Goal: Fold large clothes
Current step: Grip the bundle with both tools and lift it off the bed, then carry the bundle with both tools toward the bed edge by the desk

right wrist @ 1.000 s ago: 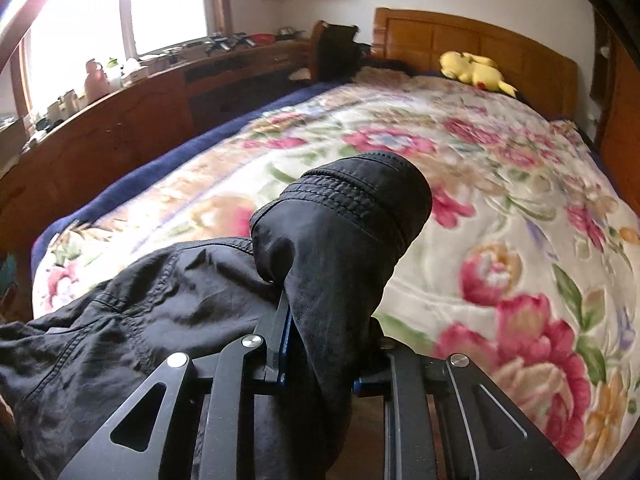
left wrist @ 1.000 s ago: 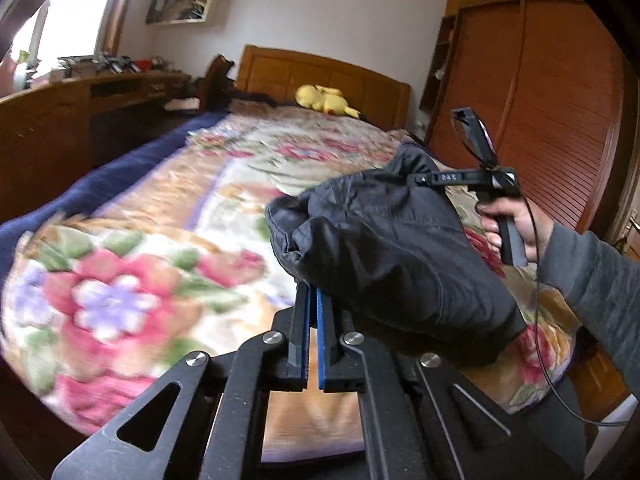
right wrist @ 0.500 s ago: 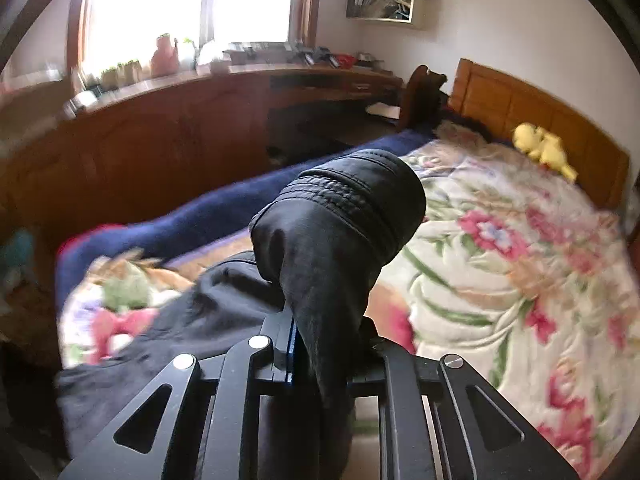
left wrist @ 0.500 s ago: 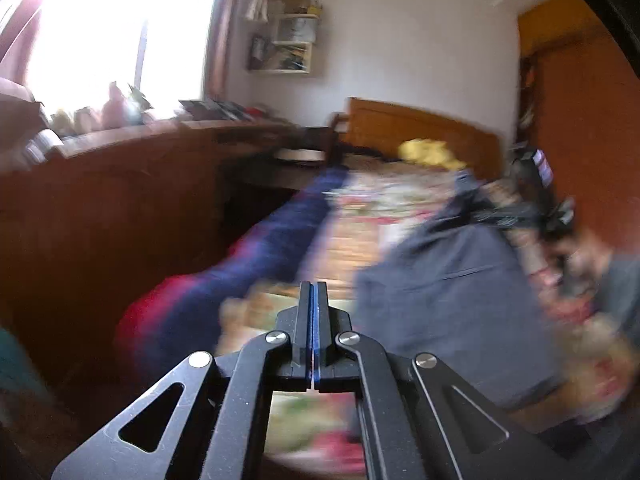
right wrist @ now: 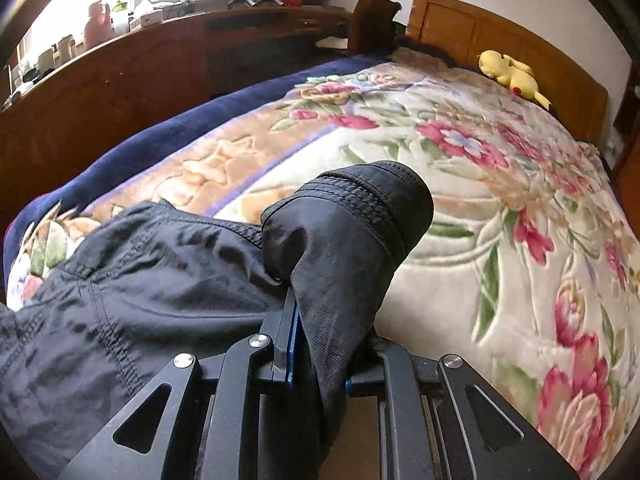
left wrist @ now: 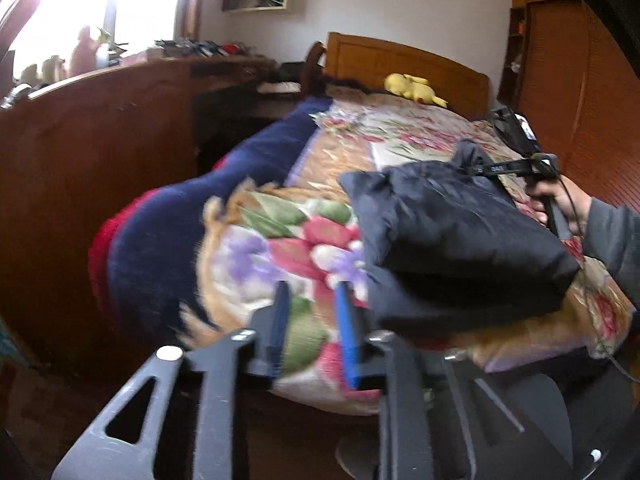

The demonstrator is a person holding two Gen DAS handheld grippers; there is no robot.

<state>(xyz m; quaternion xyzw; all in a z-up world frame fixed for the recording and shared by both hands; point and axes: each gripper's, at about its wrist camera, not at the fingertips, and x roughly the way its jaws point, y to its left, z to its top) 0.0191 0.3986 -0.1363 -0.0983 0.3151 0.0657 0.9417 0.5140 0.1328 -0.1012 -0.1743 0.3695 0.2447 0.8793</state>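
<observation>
A dark navy jacket (left wrist: pixel 460 240) lies bunched and partly folded near the foot of the bed on a floral blanket (left wrist: pixel 288 240). My left gripper (left wrist: pixel 314 312) is open and empty, just left of the jacket's near edge, above the blanket. My right gripper (right wrist: pixel 316 332) is shut on a fold of the jacket (right wrist: pixel 344 232), with the cuff draped over its fingers. In the left wrist view the right gripper (left wrist: pixel 492 168) holds the jacket's far corner, with the hand behind it.
A wooden desk and low wall (left wrist: pixel 100 128) run along the bed's left side. A yellow plush toy (right wrist: pixel 508 74) lies by the headboard (right wrist: pixel 480 32). A wooden wardrobe (left wrist: pixel 592 100) stands at the right. A dark blue blanket edge (left wrist: pixel 168 220) hangs off the bed's left side.
My left gripper has opened and swung left, then back toward the jacket's near edge. My right gripper still holds the jacket and has shifted it slightly across the bed.
</observation>
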